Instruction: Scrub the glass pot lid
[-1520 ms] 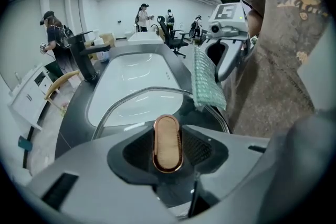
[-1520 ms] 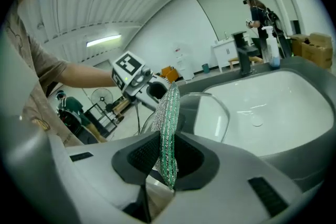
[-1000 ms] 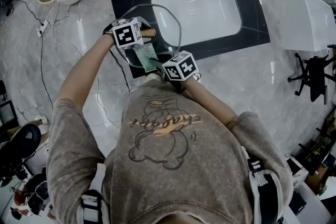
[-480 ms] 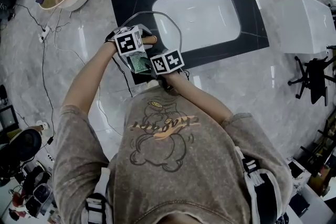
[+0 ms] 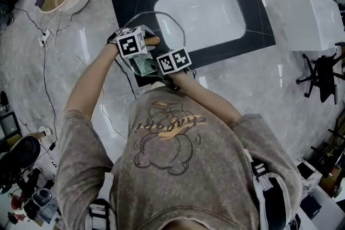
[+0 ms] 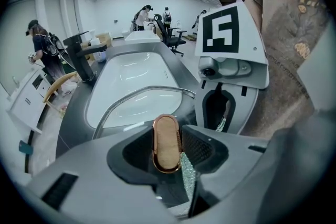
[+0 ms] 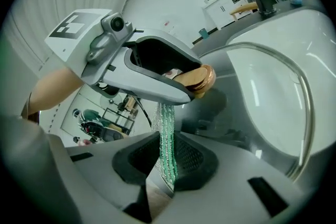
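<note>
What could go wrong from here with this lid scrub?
1. The left hand-held gripper holds the glass lid by its knob alone; scrubbing pressure could twist it loose onto the counter.
2. The right hand-held gripper pinches only one end of the green cloth, which might pull out mid-stroke.

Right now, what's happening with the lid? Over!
Left gripper shut on knob of glass pot lid. Right gripper shut on green scrub cloth, beside the knob. Lid held up by the sink, nothing blocking.
</note>
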`<state>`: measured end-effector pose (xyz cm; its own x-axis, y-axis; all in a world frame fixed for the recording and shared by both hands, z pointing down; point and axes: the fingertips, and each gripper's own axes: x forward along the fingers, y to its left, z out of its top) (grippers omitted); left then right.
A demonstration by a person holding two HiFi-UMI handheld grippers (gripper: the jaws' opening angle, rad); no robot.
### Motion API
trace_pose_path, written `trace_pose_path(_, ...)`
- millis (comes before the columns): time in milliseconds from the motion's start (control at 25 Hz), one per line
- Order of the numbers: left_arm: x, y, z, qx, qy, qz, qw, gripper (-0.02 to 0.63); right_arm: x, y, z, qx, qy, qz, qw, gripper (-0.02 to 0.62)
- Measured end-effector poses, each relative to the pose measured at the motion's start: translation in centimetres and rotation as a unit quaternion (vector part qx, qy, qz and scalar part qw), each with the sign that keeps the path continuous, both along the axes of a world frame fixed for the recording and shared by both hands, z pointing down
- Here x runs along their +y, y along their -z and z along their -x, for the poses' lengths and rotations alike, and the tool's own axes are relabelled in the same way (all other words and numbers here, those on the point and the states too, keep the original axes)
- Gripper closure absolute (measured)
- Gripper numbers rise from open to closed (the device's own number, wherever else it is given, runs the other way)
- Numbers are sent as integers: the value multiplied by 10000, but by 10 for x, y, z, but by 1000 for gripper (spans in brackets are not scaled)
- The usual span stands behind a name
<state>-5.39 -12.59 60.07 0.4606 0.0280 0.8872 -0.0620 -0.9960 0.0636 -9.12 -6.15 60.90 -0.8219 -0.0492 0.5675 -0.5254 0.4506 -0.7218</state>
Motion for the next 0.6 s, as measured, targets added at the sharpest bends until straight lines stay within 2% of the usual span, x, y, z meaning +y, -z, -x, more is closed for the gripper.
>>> trace_pose_path(160,2,2,-4,67,14,9,10000,434,3,0,-9,92,207,-43,9997,511)
trace_pose_path(280,4,0,-5,-23,-62,24,10000,434,6,0,-11,129,276,-2,9995,511)
trace_pose_path(600,2,1,-8,-77,-71,39,9999,434,25,-4,-22,119,330,282,9990,512)
